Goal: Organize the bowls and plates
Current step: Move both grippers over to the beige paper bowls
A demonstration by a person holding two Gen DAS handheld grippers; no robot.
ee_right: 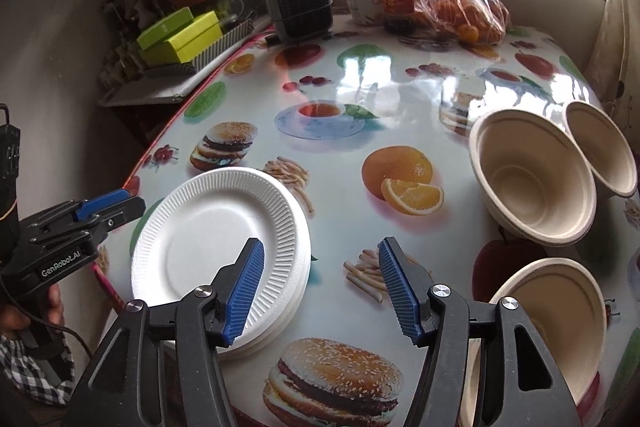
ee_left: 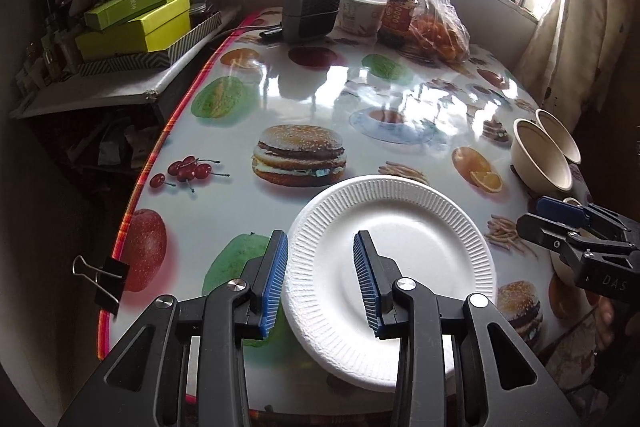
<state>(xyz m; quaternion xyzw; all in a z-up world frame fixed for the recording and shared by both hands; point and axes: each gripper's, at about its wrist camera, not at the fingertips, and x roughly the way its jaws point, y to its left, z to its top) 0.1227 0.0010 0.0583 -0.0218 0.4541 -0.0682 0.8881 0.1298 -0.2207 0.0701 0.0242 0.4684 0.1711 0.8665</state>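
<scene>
Your left gripper [ee_left: 320,279] has its jaws partly open over the left rim of the white plates [ee_left: 394,251] low in the frame, not pinching, while your right gripper [ee_right: 320,291], jaws wide and empty, hangs between the plates and the bowls [ee_right: 532,183] at right.

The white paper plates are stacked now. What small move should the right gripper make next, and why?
Probably swing the right gripper right toward the nearest beige paper bowl. Its jaws stand open with nothing between them, the white ribbed paper plates already lie stacked, and three bowls sit apart: that one near, two others farther back.
</scene>
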